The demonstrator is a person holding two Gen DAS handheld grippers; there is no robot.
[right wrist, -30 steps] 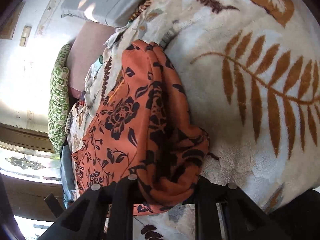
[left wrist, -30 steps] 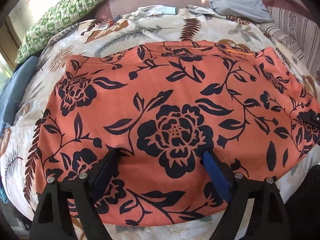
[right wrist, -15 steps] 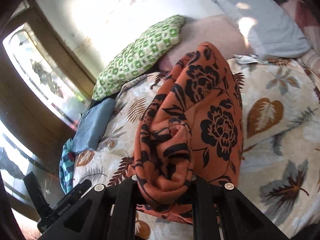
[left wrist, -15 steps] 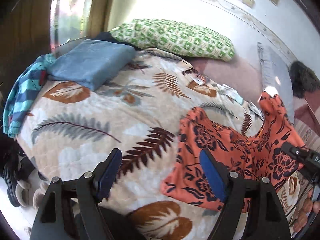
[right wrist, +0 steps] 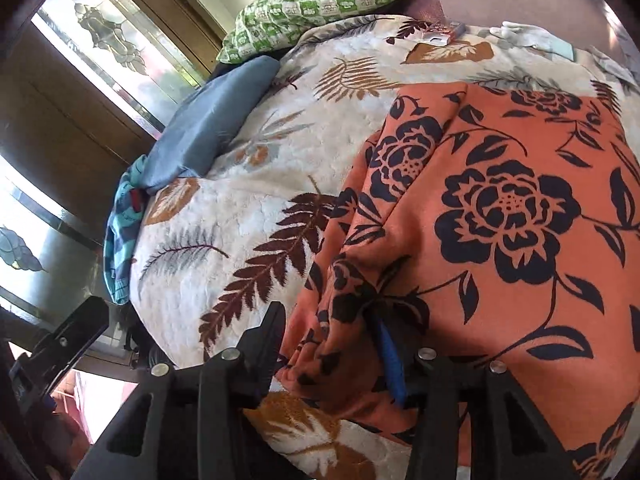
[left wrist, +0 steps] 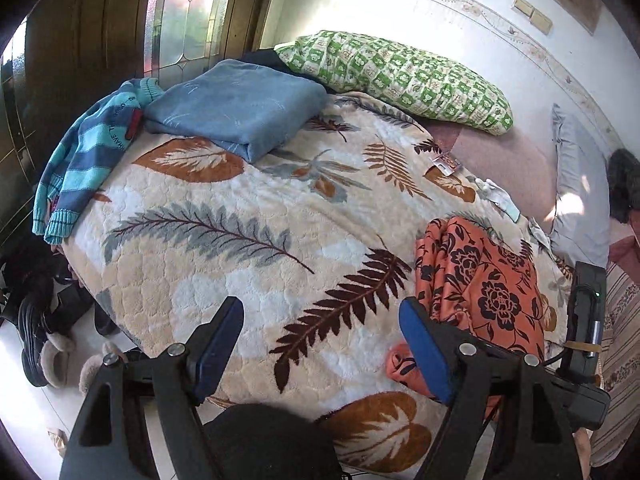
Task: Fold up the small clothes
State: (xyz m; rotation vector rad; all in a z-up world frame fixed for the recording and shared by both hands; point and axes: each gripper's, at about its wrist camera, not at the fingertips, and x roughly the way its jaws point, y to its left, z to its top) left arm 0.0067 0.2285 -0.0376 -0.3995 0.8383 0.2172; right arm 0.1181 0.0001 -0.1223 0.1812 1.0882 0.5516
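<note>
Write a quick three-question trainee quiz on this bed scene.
1. True or false: the left gripper grips the orange garment.
2. What touches the striped sweater? A) blue cloth B) green pillow C) orange garment
3. What pattern does the blanket carry?

Key: 1 false, its jaws stand open and empty beside the garment; 2 A; 3 leaves.
</note>
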